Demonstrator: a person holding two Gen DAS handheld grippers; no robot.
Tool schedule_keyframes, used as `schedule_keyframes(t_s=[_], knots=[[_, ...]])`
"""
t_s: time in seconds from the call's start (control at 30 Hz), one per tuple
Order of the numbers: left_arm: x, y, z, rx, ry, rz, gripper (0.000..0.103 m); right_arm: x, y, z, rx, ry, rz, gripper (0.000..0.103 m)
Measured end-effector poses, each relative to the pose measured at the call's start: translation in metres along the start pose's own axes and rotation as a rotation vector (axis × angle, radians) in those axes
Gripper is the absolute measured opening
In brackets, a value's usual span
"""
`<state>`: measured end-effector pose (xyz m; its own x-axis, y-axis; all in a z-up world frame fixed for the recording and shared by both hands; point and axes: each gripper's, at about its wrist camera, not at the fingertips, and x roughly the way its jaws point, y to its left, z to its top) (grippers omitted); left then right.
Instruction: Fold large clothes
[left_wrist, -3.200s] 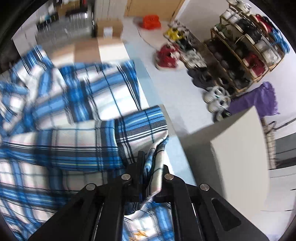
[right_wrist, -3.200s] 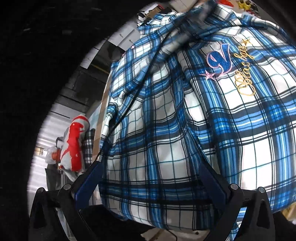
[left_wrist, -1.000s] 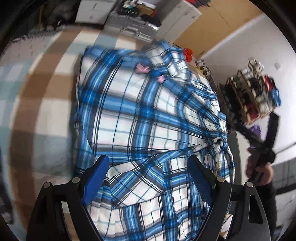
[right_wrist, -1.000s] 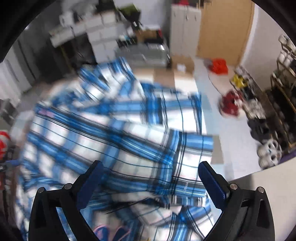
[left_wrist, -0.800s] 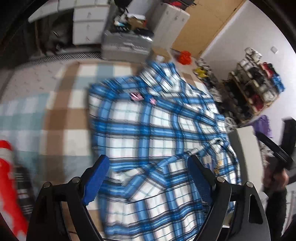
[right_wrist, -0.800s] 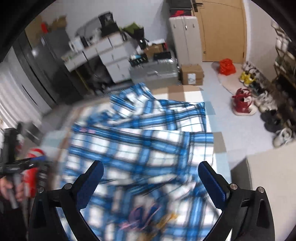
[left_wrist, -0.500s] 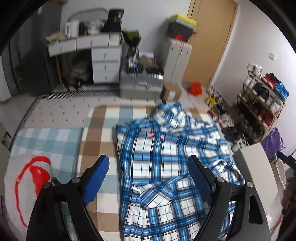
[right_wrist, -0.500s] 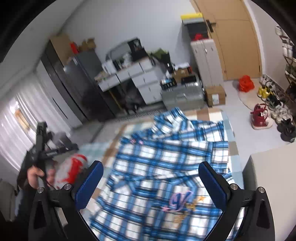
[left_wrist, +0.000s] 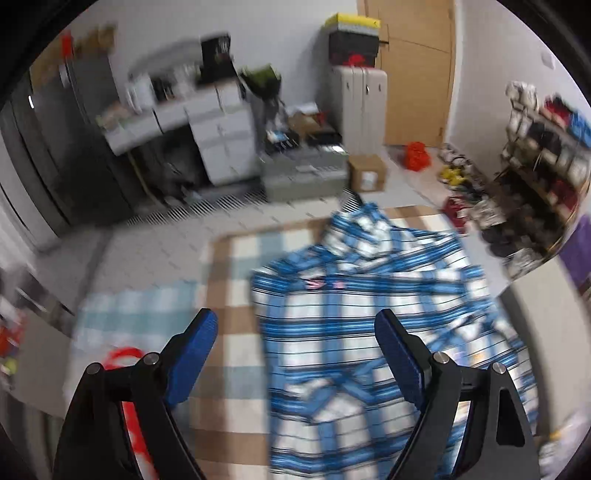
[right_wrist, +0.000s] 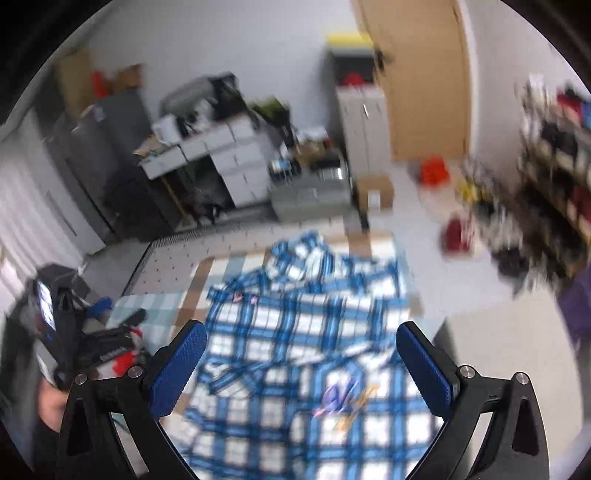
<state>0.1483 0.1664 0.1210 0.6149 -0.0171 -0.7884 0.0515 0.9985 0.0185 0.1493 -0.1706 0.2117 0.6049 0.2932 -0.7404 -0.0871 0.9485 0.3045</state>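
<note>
A blue and white plaid shirt lies spread on a checked rug, with its collar towards the far side and a folded part across its near half. In the right wrist view the same shirt shows an embroidered logo near the bottom. My left gripper hangs high above the shirt's left edge, open, with nothing between its blue pads. Over the shirt's near half my right gripper is open and empty too. The other gripper, held in a hand, shows at the left of the right wrist view.
A white and red garment lies left of the rug. A pale table top stands at the right. Behind are drawers, a grey case, a cardboard box, a wooden door and a shoe rack.
Both grippers have risen well above the shirt, open all the while, so more of the room is in view. The shirt stays flat on the rug.
</note>
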Motion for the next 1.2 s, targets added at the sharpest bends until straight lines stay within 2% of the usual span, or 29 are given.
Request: schedule_keyframes(t_s=[0.13, 0.2, 0.33, 0.4, 0.53, 0.63, 0.67, 0.73, 0.77, 0.83, 0.9, 0.97, 1.0, 1.03, 1.07, 1.1, 1.13, 1.2], knots=[[0.049, -0.002, 0.03, -0.078, 0.11, -0.083, 0.084, 0.028, 0.0, 0.039, 0.017, 0.038, -0.037, 0.103], [0.076, -0.007, 0.043, -0.084, 0.138, -0.086, 0.084, 0.059, -0.003, 0.06, 0.016, 0.064, -0.075, 0.103], [0.143, -0.028, 0.065, -0.056, 0.198, 0.004, 0.084, 0.13, -0.014, 0.085, -0.003, 0.123, -0.168, 0.103], [0.175, -0.035, 0.074, -0.04, 0.226, 0.04, 0.084, 0.184, -0.024, 0.097, -0.012, 0.168, -0.197, 0.103], [0.243, -0.045, 0.096, -0.044, 0.256, -0.017, 0.084, 0.258, -0.043, 0.104, -0.008, 0.211, -0.187, 0.103], [0.278, -0.044, 0.111, -0.053, 0.263, -0.004, 0.084, 0.316, -0.06, 0.108, -0.032, 0.216, -0.185, 0.103], [0.288, -0.042, 0.114, -0.059, 0.275, 0.005, 0.084, 0.328, -0.062, 0.108, -0.042, 0.212, -0.191, 0.103], [0.314, -0.034, 0.115, -0.098, 0.305, -0.046, 0.084, 0.354, -0.072, 0.108, -0.062, 0.191, -0.205, 0.103], [0.324, -0.03, 0.115, -0.11, 0.317, -0.041, 0.084, 0.362, -0.076, 0.109, -0.068, 0.186, -0.203, 0.103], [0.336, -0.025, 0.115, -0.131, 0.309, -0.035, 0.084, 0.377, -0.083, 0.111, -0.073, 0.187, -0.209, 0.103], [0.341, -0.025, 0.116, -0.141, 0.299, -0.062, 0.082, 0.388, -0.091, 0.111, -0.069, 0.176, -0.185, 0.103], [0.339, -0.032, 0.118, -0.118, 0.295, -0.065, 0.055, 0.395, -0.096, 0.11, -0.069, 0.172, -0.182, 0.103], [0.34, -0.035, 0.118, -0.114, 0.302, -0.098, 0.03, 0.396, -0.097, 0.11, -0.07, 0.171, -0.184, 0.103], [0.342, -0.037, 0.116, -0.126, 0.329, -0.147, 0.026, 0.397, -0.097, 0.11, -0.071, 0.165, -0.183, 0.103], [0.344, -0.04, 0.115, -0.126, 0.353, -0.173, 0.026, 0.397, -0.097, 0.11, -0.073, 0.158, -0.179, 0.103], [0.347, -0.041, 0.114, -0.114, 0.36, -0.166, 0.021, 0.399, -0.097, 0.11, -0.075, 0.155, -0.178, 0.103], [0.348, -0.042, 0.114, -0.103, 0.363, -0.143, 0.013, 0.398, -0.096, 0.11, -0.075, 0.152, -0.18, 0.103], [0.349, -0.038, 0.111, -0.121, 0.36, -0.164, 0.004, 0.397, -0.095, 0.109, -0.062, 0.152, -0.169, 0.103]])
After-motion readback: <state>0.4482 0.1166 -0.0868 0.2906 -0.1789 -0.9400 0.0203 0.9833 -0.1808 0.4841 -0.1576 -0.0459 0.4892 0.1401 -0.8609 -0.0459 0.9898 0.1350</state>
